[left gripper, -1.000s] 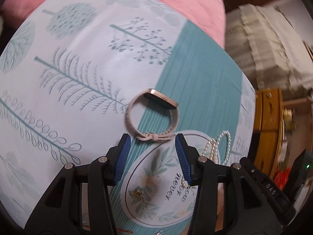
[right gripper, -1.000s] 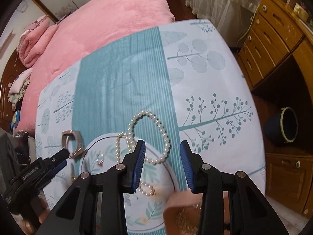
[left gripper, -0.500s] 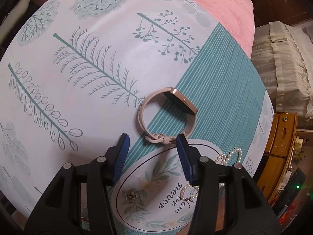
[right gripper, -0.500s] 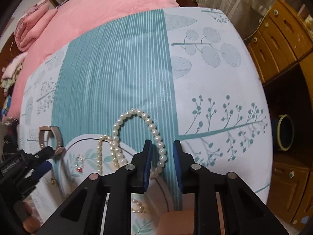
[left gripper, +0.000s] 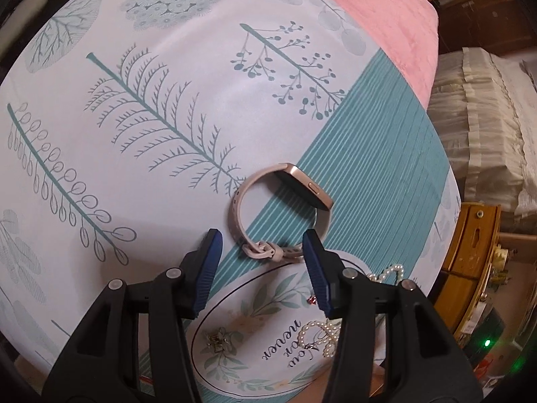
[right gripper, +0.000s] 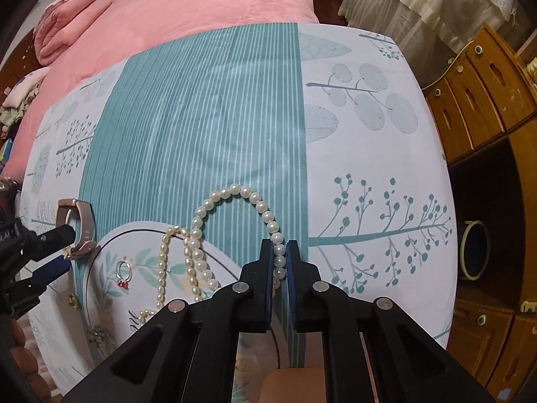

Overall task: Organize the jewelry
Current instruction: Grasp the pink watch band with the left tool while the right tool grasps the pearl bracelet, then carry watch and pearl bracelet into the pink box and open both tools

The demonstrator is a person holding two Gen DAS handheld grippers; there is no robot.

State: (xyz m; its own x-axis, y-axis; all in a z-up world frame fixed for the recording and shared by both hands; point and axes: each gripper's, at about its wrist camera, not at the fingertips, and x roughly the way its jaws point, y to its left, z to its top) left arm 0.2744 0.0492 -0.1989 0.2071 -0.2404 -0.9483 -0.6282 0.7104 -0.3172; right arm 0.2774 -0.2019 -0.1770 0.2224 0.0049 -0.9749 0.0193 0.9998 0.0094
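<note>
Pearls sit pinched between the blue pads of your right gripper (right gripper: 278,255), whose jaws have just been closing and now clamp the large-bead pearl necklace (right gripper: 235,190) on its right side. That strand loops over the teal stripe of the leaf-print bedspread (right gripper: 352,141), its lower part crossing the round floral mat (right gripper: 100,288). A finer pearl strand (right gripper: 162,268) and a ring with a red stone (right gripper: 123,273) lie on the mat. Your left gripper (left gripper: 261,252) hangs with jaws apart, holding nothing, just above the buckle of a pink-strapped smartwatch (left gripper: 285,198) lying beside the mat's edge. A small flower-shaped earring (left gripper: 217,341) rests on the mat.
</note>
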